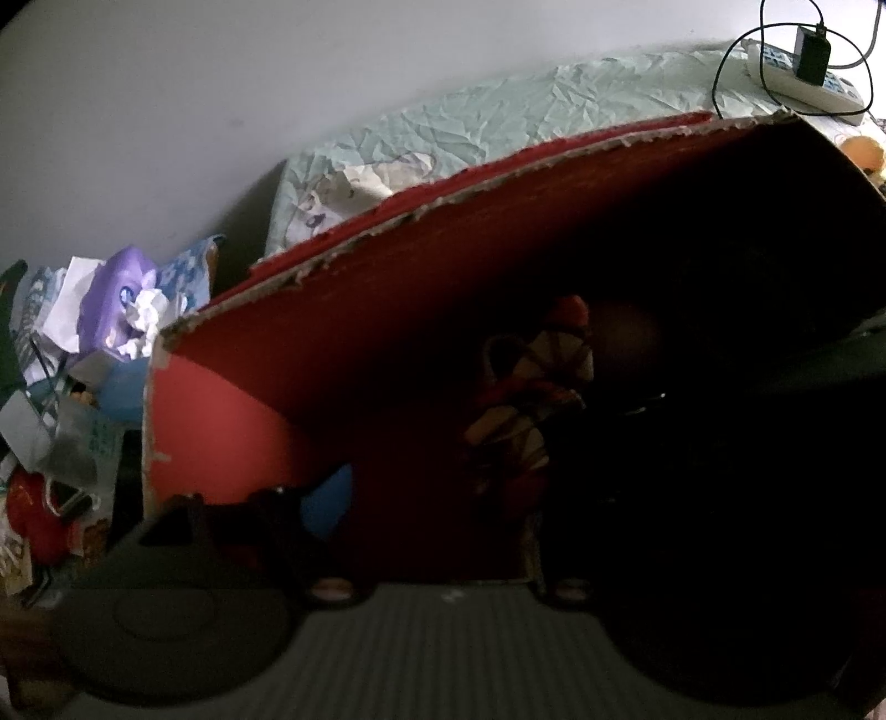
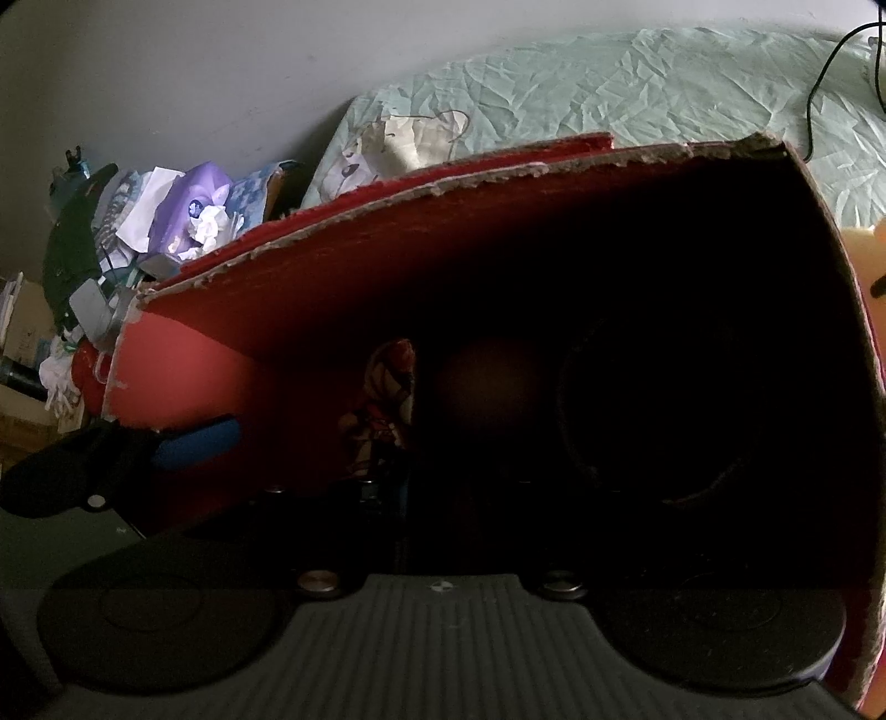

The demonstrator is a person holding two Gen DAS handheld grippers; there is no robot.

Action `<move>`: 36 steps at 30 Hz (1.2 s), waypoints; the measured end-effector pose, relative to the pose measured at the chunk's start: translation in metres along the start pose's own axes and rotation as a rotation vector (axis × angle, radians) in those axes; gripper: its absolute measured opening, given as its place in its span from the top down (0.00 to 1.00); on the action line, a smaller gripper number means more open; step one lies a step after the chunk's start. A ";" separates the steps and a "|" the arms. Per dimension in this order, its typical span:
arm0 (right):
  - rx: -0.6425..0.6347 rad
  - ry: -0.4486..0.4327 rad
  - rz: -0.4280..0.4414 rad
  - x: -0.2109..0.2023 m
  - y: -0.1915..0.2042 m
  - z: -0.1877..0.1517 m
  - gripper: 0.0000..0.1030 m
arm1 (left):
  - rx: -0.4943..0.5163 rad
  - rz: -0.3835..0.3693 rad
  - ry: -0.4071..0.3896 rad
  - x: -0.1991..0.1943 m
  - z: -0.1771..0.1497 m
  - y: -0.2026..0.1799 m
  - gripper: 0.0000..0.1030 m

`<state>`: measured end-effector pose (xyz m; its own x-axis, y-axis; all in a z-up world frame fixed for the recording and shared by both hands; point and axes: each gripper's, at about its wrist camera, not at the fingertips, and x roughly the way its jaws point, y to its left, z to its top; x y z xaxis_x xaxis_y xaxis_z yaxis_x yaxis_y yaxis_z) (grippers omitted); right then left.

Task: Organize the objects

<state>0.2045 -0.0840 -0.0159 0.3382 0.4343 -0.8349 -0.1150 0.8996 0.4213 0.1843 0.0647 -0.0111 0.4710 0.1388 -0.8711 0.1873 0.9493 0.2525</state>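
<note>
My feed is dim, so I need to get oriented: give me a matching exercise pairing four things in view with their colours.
Things:
1. cardboard box
2. bedsheet
3. tissue pack
4. charger plug

Colours:
A. purple
B. black
C. red
D. pale green

Pairs: 1-C, 2-D, 3-A, 4-B
</note>
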 end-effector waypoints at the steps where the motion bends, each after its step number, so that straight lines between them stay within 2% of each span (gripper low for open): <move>1: -0.003 0.000 -0.003 0.000 0.000 0.000 0.75 | 0.000 -0.002 0.000 0.000 0.000 0.001 0.20; 14: -0.002 -0.009 -0.058 0.001 0.001 -0.001 0.75 | -0.024 -0.004 0.004 0.001 0.000 0.003 0.18; 36: 0.001 -0.017 -0.039 0.002 0.000 -0.002 0.75 | -0.022 0.015 -0.008 0.000 -0.002 0.004 0.17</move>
<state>0.2034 -0.0833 -0.0182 0.3584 0.3977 -0.8446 -0.1008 0.9159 0.3885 0.1834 0.0691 -0.0103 0.4808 0.1503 -0.8638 0.1613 0.9532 0.2557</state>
